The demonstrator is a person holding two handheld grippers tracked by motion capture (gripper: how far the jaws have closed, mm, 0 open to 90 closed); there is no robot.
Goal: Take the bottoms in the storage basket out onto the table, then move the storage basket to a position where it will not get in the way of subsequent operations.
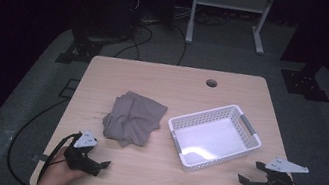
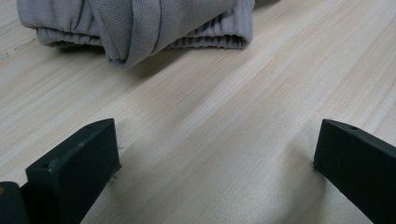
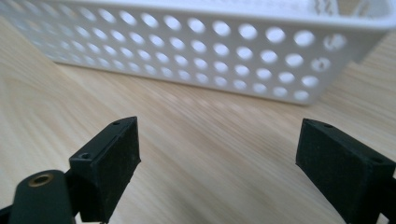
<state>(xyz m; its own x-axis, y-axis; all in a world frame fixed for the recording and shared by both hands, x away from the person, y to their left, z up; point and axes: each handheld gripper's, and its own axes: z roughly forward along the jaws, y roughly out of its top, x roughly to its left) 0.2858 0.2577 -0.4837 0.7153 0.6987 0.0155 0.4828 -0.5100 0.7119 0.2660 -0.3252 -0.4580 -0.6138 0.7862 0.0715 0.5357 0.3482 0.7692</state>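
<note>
A crumpled grey cloth [image 1: 134,118] lies on the wooden table [image 1: 164,82], left of centre. To its right a white perforated basket [image 1: 215,137] stands empty and at an angle. At the front left a hand holds my left gripper [image 1: 93,151], open and a short way in front of the cloth. The left gripper view has the cloth [image 2: 140,23] beyond the gripper [image 2: 217,154], with bare wood between its jaws. My right gripper [image 1: 248,171] stands open at the front right, near the basket's front corner. In the right gripper view the basket wall [image 3: 187,51] is just ahead of the gripper [image 3: 219,149].
A round cable hole [image 1: 211,83] sits near the table's far edge. Behind the table stand a white metal frame [image 1: 231,2] and dark stand bases [image 1: 78,50] with cables on the floor. A cable [image 1: 23,150] trails from the left gripper off the table's front left.
</note>
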